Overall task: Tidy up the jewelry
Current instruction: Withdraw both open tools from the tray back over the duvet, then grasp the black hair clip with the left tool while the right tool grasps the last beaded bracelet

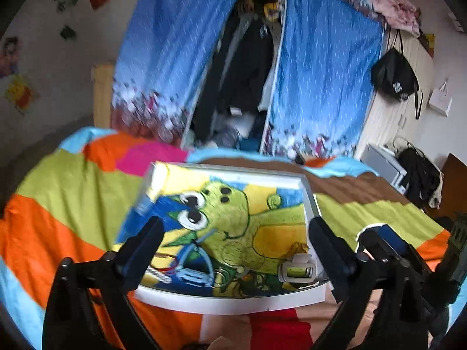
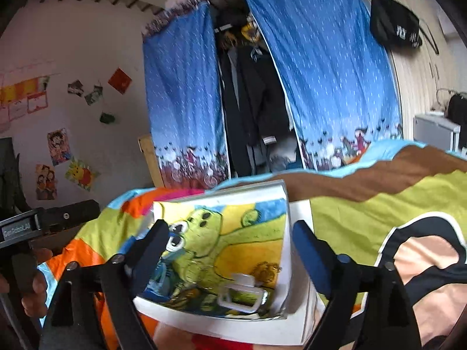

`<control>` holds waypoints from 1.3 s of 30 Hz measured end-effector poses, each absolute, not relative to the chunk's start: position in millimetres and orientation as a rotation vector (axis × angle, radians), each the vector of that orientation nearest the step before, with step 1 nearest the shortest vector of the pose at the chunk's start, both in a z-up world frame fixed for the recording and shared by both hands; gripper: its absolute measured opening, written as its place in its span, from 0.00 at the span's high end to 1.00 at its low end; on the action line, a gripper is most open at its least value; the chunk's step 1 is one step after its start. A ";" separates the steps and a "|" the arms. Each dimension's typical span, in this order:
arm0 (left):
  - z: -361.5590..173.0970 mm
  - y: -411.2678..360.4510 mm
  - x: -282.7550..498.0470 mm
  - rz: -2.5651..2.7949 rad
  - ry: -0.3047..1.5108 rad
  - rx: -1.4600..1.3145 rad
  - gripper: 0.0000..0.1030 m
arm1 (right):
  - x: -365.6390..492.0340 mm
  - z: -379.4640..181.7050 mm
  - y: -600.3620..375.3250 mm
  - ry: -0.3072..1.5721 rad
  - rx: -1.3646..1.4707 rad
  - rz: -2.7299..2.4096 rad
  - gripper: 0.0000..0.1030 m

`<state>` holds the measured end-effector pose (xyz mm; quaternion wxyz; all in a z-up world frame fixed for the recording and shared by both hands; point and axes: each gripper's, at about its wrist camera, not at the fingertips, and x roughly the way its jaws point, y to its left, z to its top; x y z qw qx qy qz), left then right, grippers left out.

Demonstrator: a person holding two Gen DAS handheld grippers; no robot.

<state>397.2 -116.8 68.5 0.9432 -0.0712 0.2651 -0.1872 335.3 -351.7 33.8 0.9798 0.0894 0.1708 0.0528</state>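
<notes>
Tray: a shallow white-rimmed tray [image 1: 233,302] with a green cartoon creature painted on its floor lies on the bed [image 1: 73,180], on the striped multicolour blanket.
Jewelry: heaped along the tray's near rim – a blue piece [image 1: 192,274], a white rectangular clip [image 1: 297,271] toward the near right corner, a gold chain [image 1: 296,248] just behind the clip, and thin chains between them, too blurred to separate.
Tray edges: the far half of the tray floor carries nothing; blanket lies open on every side of the tray.
Left tongs [image 1: 236,233]: spread wide, holding nothing, fingers framing the tray's left and right sides, above the near rim.
Right tongs [image 2: 230,233]: also spread wide and holding nothing, poised over the tray's right half, the clip [image 2: 242,294] below between the fingers.
Beyond the tray: a wardrobe with blue curtains [image 1: 321,73] parted on dark clothes.
</notes>
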 end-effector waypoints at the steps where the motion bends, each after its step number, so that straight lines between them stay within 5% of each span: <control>1: 71.9 -114.3 390.6 -0.374 0.525 -0.140 0.04 | 327.6 39.0 -348.0 0.325 0.176 0.114 0.12; 8: 98.1 -77.8 324.2 -0.295 0.409 -0.106 0.02 | 271.2 68.2 -316.8 0.219 0.148 0.171 0.00; 26: 73.7 35.5 191.2 -0.216 0.341 -0.087 0.02 | 140.6 73.8 -231.8 0.108 0.091 0.205 0.00; 39: -18.7 70.4 224.8 -0.178 0.657 -0.078 0.02 | 178.9 -31.6 -187.1 0.538 -0.005 0.307 0.00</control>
